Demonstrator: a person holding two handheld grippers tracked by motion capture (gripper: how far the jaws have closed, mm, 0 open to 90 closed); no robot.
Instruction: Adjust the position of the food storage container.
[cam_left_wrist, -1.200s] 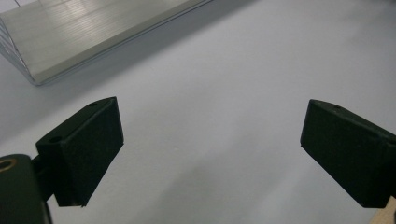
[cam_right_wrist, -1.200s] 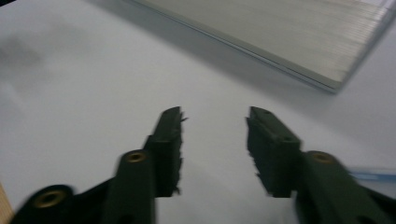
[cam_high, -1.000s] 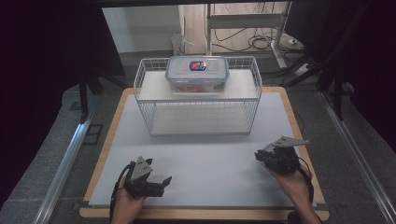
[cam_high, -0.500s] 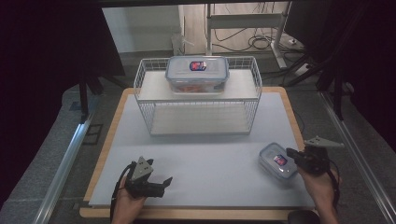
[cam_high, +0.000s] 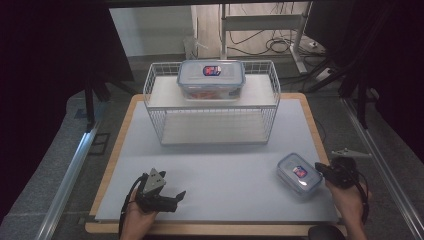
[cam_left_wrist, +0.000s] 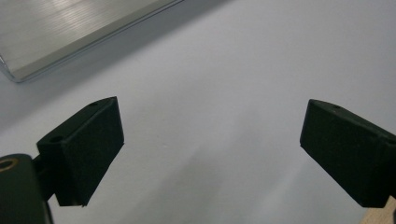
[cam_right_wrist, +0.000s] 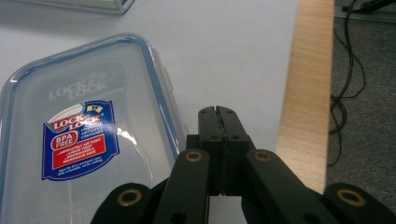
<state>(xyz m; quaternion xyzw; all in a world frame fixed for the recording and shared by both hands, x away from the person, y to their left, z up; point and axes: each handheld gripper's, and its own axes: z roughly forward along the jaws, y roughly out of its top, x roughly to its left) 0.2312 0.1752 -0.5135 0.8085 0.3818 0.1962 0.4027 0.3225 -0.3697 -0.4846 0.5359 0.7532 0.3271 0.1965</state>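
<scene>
With my right claw pressed together and empty beside the small lidded box, that box sits free on the mat, probably set down. My left claw idles, spread apart. Beyond, a bigger box tops the wire rack.

On the lid of the small container near the right edge of the counter, we read raised lettering "LOCK LOCK". Below it, its blue and red sticker reads "LOCK LOCK" and "BPA FREE"; the finer lines are too small. The sticker on the far container is illegible.
</scene>
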